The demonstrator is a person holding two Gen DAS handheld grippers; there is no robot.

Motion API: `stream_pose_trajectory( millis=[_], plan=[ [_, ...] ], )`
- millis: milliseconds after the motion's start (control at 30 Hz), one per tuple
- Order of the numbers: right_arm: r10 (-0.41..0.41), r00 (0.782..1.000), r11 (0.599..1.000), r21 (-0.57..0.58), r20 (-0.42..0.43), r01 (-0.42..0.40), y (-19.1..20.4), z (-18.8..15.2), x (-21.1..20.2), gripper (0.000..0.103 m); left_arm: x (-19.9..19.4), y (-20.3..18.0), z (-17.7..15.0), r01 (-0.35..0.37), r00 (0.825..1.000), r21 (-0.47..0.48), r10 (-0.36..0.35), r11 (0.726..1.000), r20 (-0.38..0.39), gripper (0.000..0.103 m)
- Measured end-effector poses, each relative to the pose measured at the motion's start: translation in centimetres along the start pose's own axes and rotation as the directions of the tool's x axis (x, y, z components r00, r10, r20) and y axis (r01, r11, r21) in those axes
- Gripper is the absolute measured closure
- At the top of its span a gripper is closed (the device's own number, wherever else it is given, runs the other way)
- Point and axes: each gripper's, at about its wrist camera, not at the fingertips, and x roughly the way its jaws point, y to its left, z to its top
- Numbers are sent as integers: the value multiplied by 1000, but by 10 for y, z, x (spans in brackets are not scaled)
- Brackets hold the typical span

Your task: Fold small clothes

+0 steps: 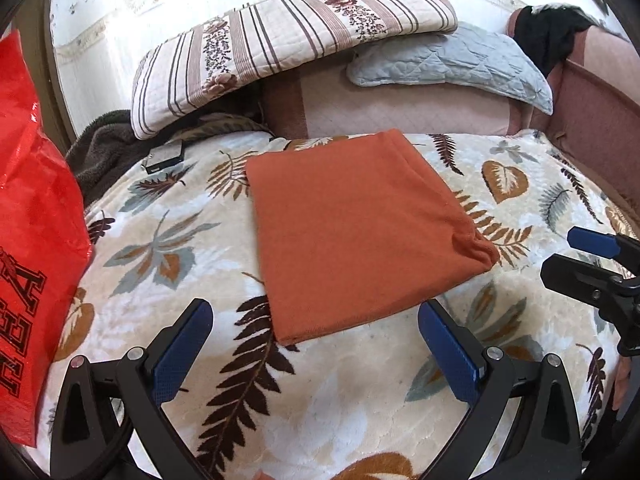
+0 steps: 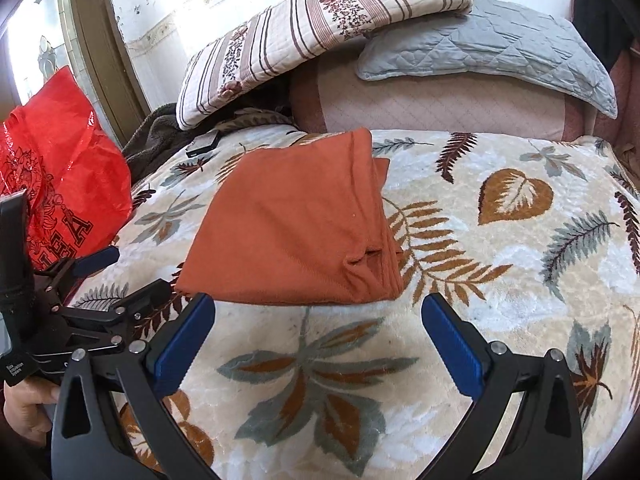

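A rust-orange garment (image 1: 356, 236) lies folded into a flat rectangle on the leaf-patterned blanket (image 1: 168, 248); in the right wrist view the orange garment (image 2: 296, 224) shows its stacked layers along the right edge. My left gripper (image 1: 316, 320) is open just short of its near edge, nothing between the blue pads. My right gripper (image 2: 318, 312) is open too, just short of the garment's near edge, holding nothing. The right gripper's fingers (image 1: 588, 240) show at the right border of the left view, and the left gripper (image 2: 100, 280) shows at the left of the right view.
A red plastic bag (image 1: 36, 220) stands at the left. A striped floral quilted pillow (image 1: 288, 48) and a grey-blue pillow (image 1: 452, 64) lie behind. A small dark device (image 1: 166, 156) sits by a dark fleece (image 1: 100, 152). A pink bed frame (image 1: 592, 96) bounds the right.
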Motion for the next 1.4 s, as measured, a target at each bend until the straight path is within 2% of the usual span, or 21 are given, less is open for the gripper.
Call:
stream_pose_trajectory(
  millis=[233,433,1400],
  plan=[
    [-6,1000,1000,-9,-10,6,2,2,-6,0,-10,-2,0,-59,998,4,59,998,20,0],
    [-4,1000,1000,-6,-6,4,7,3,-17,0,-15,-2,-5,-14,1000,-11,14,1000,10,0],
    [-12,1000,1000,-15,-9,11,24,-1,-33,0,-23,2,-11,-37,999,11,37,999,1,0]
  ],
)
